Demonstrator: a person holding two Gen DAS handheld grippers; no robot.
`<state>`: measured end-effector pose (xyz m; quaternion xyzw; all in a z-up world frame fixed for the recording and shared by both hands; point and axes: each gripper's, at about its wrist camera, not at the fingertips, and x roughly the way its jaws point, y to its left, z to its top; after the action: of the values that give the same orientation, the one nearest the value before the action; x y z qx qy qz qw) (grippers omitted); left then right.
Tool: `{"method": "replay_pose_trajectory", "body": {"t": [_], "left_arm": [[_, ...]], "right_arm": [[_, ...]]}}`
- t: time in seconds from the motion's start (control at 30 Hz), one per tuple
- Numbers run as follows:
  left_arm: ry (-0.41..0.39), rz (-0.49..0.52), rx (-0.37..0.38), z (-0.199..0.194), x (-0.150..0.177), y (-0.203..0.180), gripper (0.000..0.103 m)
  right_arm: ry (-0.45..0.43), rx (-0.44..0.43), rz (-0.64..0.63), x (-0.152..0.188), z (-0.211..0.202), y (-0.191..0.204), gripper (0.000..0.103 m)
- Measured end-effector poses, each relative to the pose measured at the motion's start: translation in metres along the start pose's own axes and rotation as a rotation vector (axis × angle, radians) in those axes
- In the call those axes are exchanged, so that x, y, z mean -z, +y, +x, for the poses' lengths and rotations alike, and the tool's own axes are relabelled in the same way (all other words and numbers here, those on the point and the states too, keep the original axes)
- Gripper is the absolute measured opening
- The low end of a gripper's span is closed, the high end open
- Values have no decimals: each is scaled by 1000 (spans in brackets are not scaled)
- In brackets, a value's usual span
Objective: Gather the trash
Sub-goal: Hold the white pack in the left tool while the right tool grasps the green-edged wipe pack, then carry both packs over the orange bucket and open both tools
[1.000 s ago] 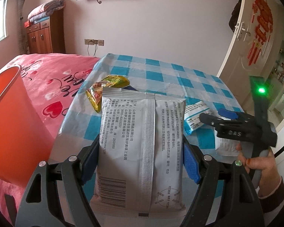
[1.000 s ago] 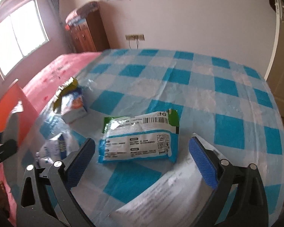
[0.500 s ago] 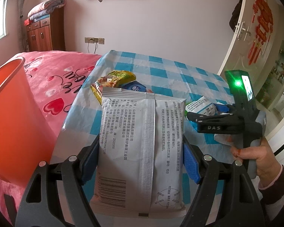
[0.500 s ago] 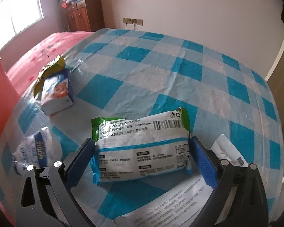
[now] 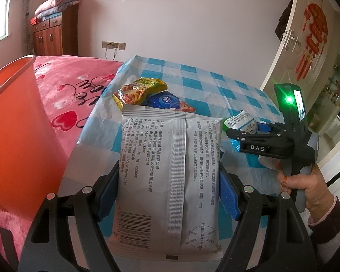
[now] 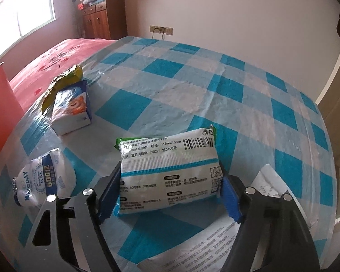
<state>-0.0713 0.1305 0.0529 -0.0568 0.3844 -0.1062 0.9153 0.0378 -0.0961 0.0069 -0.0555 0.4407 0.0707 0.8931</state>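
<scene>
Presently we list: a surface (image 6: 133, 104) under a blue-and-white checked plastic cover, beside a pink bed (image 5: 79, 79); pale walls, wooden cabinet (image 6: 104, 15), window, orange bin (image 5: 15, 122) at left. Our left hand-held gripper (image 5: 167, 192) clamps a grey wipes packet (image 5: 170, 170), held above the surface edge, long axis running away from us, barcode end nearest. Our right hand-held gripper (image 6: 170, 192) is closing on a white wet-wipe pack (image 6: 170, 170), its long axis spanning the jaws, pads at both ends.
</scene>
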Motion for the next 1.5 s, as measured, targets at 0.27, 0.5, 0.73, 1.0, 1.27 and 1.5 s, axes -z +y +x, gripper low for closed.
{"method": "replay_pose_trajectory", "body": {"t": [0.27,0.5,0.73,1.0,1.27,1.5], "left_arm": [[-20,-19,-1,-10,0,9,77],[-49,-23,6,-21,-2,12,77],[-81,-25,12,-34,-6,15,77],[-126,-22,0,-55,-14,18,77],[-192,-33,-35,-85,-27,31,77],[-271,-80,-108,-119,-40,64,77]], "right_arm": [[-22,-32,40,5,-9,3,74],[-61,-34,49,4,-30,10,74],[-74,-50,60,1,-50,16,74],[-82,-86,49,-9,-71,32,74],[-116,-155,11,-31,-98,61,74],[-135,-253,-79,-60,-118,112,74]]}}
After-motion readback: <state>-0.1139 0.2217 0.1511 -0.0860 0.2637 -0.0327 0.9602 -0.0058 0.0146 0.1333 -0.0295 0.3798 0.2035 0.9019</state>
